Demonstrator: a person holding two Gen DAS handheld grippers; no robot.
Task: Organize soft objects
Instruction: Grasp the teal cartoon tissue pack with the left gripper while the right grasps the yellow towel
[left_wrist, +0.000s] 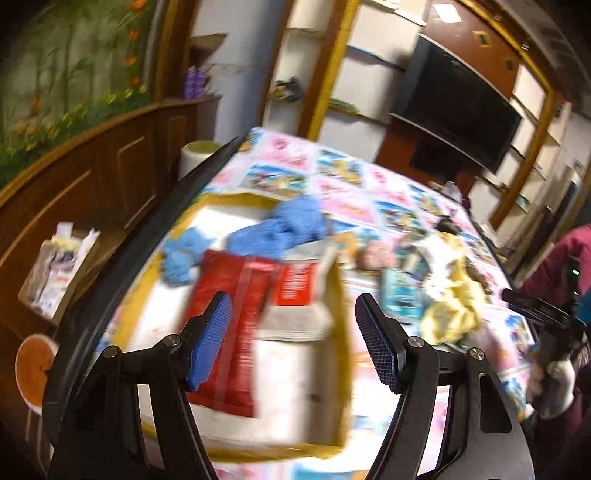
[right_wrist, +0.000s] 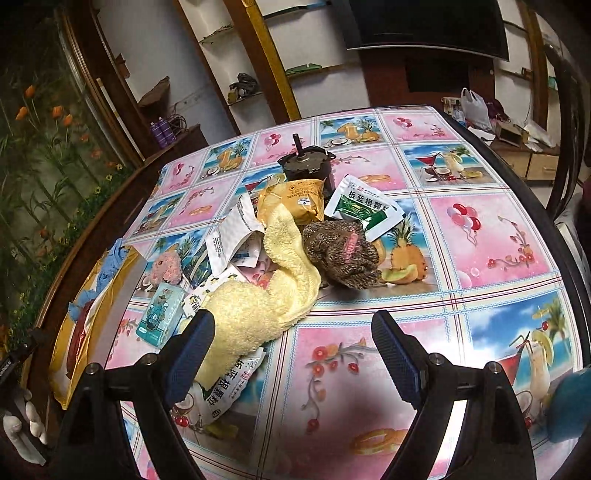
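The left wrist view is blurred. My left gripper (left_wrist: 292, 297) hangs open over a yellow-rimmed box (left_wrist: 345, 332) that holds a blue cloth (left_wrist: 280, 229) and a red packet (left_wrist: 232, 295); nothing sits between its pads. My right gripper (right_wrist: 294, 315) is open above the table, just short of a yellow towel (right_wrist: 258, 306) whose near end lies by its left finger. Behind the towel lie a brown knitted piece (right_wrist: 343, 254) and, to the left, a small pink plush (right_wrist: 168, 266). The box (right_wrist: 74, 350) stands at the table's left edge.
Mixed with the soft things are white-green sachets (right_wrist: 365, 210), an orange snack pack (right_wrist: 299, 199), a teal tissue pack (right_wrist: 159, 314) and a black motor-like part (right_wrist: 304, 160). The flowered tablecloth (right_wrist: 480, 240) is bare on the right. A gloved hand (left_wrist: 554, 376) holds the right gripper.
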